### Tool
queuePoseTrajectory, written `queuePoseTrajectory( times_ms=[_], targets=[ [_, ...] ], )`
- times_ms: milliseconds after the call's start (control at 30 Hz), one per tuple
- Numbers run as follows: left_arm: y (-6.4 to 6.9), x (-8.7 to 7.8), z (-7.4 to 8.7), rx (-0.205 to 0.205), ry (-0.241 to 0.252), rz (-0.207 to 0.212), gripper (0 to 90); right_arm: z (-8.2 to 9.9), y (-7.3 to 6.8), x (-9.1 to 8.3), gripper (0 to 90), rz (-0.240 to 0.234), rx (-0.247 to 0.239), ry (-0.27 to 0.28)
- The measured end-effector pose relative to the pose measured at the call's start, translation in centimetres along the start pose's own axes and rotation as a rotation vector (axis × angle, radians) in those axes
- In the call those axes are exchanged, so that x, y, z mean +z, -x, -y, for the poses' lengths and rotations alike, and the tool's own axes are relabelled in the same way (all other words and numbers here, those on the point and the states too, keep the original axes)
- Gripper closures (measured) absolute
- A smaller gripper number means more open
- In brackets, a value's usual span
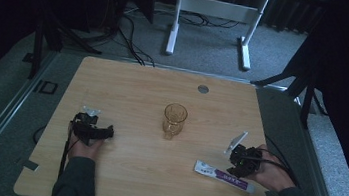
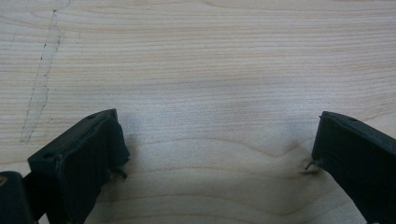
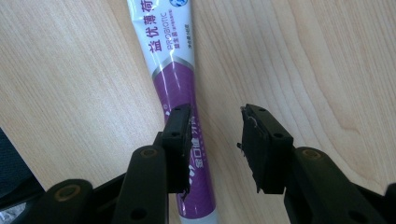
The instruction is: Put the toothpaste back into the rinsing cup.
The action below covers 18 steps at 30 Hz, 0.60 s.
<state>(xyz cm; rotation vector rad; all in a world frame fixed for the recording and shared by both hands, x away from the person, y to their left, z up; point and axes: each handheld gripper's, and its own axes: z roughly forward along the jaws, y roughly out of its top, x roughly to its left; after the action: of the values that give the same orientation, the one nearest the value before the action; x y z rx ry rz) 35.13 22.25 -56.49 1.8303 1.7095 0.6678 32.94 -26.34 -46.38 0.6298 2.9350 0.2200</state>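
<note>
The right claw (image 3: pixel 212 140), released, hangs over the toothpaste tube (image 3: pixel 175 79); the tube's long axis runs under one jaw, off-centre; left claw (image 2: pixel 215 154) open

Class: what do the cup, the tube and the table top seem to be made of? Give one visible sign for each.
Cup: probably clear amber glass or plastic; the table shows through it.
Tube: likely soft glossy plastic; sheen on its printed white and purple skin.
Table: pale wood or wood-look laminate, matt; grain lines run across it.
</note>
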Motion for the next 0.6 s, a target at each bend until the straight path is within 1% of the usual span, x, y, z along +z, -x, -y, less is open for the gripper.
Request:
queuePoseTrajectory(
  times_ms=[33,200,600],
  targets=[
    [0.00,0.00,0.00,0.000,0.000,0.000,1.4,-0.06,0.00,0.04,62.7,0.002,-0.006,-0.001],
    [0.00,0.00,0.00,0.000,0.000,0.000,1.4,-0.32,-0.05,0.10,62.6,-0.001,-0.006,-0.009],
    [0.00,0.00,0.00,0.000,0.000,0.000,1.4,-0.70,-0.19,0.43,62.5,-0.026,-0.017,-0.030]
  ],
)
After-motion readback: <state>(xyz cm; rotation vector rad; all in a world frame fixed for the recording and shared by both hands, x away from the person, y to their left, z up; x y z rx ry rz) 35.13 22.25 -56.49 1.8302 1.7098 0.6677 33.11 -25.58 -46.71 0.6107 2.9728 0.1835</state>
